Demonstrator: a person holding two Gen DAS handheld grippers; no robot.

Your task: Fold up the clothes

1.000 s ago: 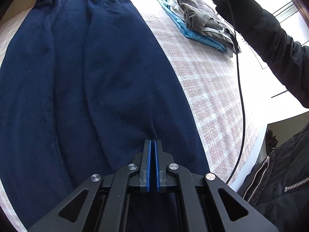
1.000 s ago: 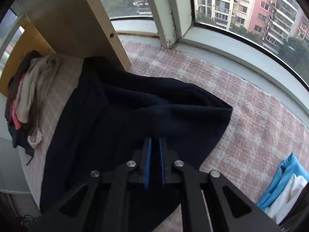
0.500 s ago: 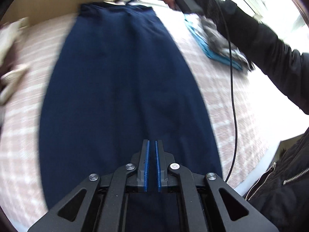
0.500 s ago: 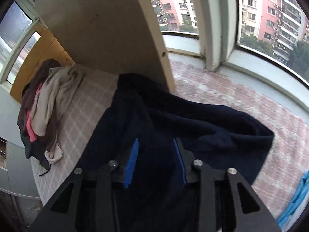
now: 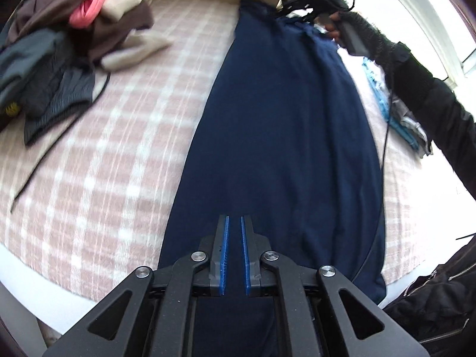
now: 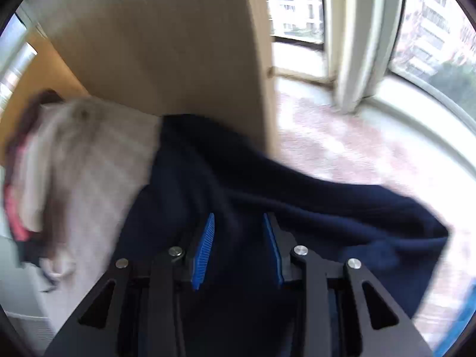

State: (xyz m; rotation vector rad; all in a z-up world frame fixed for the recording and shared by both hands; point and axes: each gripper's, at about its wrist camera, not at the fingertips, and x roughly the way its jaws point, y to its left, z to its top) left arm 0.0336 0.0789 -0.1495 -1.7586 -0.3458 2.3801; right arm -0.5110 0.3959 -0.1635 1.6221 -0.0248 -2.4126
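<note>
In the left wrist view we see a heap of brown, pink, beige and grey clothes (image 5: 68, 41) at the upper left on the pink-and-white checked bed cover (image 5: 119, 154). The long navy blue garment (image 5: 285, 136) runs from the top centre down to the bottom edge. Our left gripper (image 5: 234, 250) sits low centre over its near end, blue pads nearly together, nothing visibly pinched. A blue and grey folded stack (image 5: 404, 122) lies at the right. In the right wrist view, our right gripper (image 6: 239, 248) hangs over the bunched navy cloth, jaws apart and closing, pads not pressing it
</note>
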